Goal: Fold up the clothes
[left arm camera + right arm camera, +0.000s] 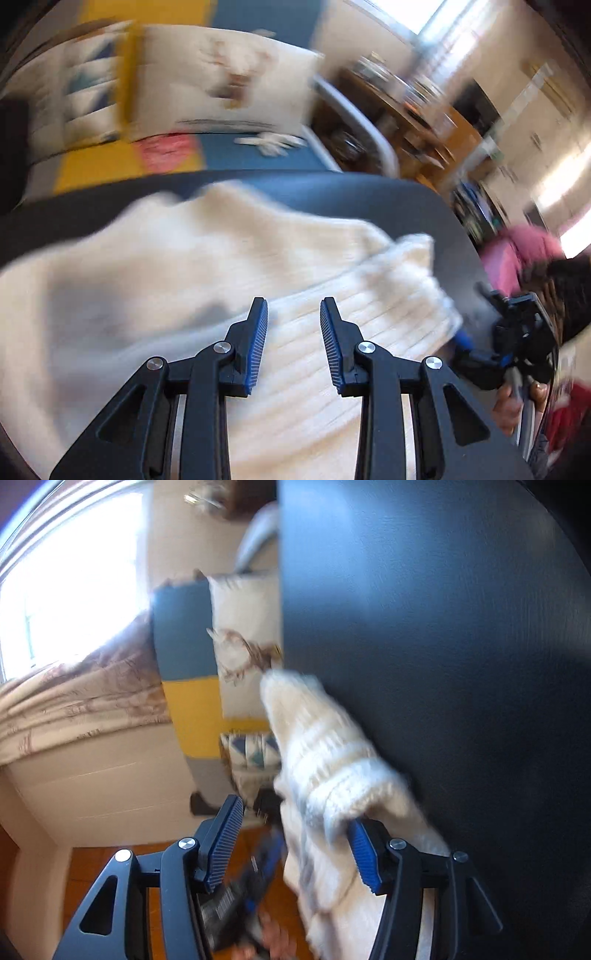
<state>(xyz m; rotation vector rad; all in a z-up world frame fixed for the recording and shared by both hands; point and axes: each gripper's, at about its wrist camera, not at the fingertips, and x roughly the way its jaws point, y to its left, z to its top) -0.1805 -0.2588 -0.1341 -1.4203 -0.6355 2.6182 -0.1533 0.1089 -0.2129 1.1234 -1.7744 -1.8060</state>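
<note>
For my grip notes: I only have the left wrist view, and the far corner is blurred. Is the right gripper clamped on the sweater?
Observer: No. The right gripper stands open; the sweater hangs between its fingers, lying against the pad nearest the table.
Operator: And the other pad?
Observer: It is clear of the cloth, with a gap between.
Operator: What's behind that side?
Observer: A brown-patterned blanket.
</note>
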